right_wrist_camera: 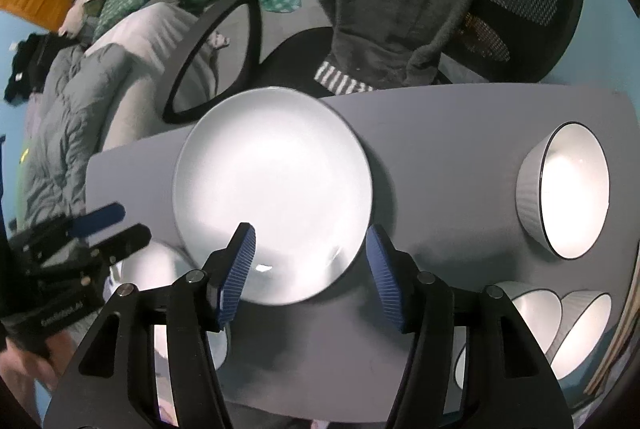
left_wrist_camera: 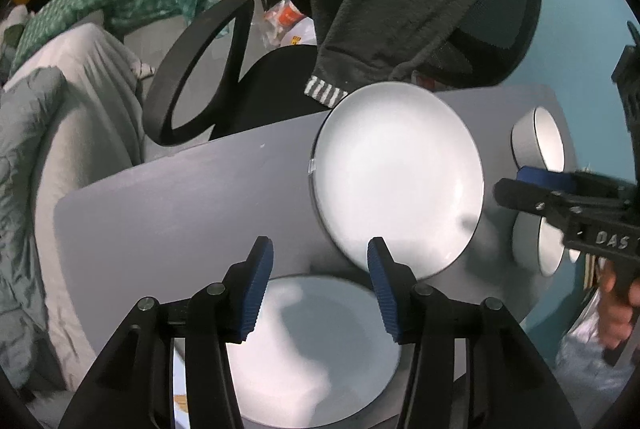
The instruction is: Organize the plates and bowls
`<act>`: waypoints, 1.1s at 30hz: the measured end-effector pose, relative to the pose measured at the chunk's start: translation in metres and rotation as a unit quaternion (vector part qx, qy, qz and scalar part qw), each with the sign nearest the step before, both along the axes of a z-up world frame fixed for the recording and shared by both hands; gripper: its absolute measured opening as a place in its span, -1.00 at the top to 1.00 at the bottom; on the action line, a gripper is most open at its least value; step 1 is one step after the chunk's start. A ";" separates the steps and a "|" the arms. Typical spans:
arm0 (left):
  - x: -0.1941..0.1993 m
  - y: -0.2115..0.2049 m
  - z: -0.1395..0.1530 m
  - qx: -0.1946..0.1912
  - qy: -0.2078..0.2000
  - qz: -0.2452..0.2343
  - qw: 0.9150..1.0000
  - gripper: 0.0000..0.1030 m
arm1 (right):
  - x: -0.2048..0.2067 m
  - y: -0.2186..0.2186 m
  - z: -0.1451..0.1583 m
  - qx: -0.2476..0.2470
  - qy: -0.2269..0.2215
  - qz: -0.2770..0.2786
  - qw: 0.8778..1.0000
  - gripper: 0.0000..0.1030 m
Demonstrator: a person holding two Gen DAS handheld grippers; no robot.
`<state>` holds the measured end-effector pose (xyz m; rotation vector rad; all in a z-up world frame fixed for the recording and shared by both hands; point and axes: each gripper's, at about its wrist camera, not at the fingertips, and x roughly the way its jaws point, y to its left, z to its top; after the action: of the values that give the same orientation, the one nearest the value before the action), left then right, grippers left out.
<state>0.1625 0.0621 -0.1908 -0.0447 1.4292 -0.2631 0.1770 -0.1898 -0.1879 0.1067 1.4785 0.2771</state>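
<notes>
My right gripper [right_wrist_camera: 310, 269] stands released, jaws spread, with the far white plate's [right_wrist_camera: 272, 189] near rim dead ahead between them; my left gripper [left_wrist_camera: 320, 289], likewise released, hovers over the near white plate [left_wrist_camera: 320, 357], so the right is nearer.

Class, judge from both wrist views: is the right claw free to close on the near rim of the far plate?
Probably yes. The right claw is open, straddling the far plate near its rim, with nothing between them; the left claw sits off to the side.

Plate [right_wrist_camera: 272, 185] glare — blurred, fisheye-bent edges
</notes>
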 end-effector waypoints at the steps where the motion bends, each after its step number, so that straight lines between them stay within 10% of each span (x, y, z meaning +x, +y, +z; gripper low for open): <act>1: -0.003 0.004 -0.001 0.002 0.000 -0.005 1.000 0.03 | -0.003 0.002 0.002 0.000 -0.001 0.004 1.000 -0.13; 33: -0.054 0.089 -0.070 -0.003 0.077 0.013 0.997 0.03 | -0.077 0.076 -0.059 0.063 0.068 0.078 0.993 -0.13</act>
<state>0.1089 0.1510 -0.2604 -0.0898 1.5800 -0.2465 0.0995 -0.1137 -0.2470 0.1149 1.6076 0.4982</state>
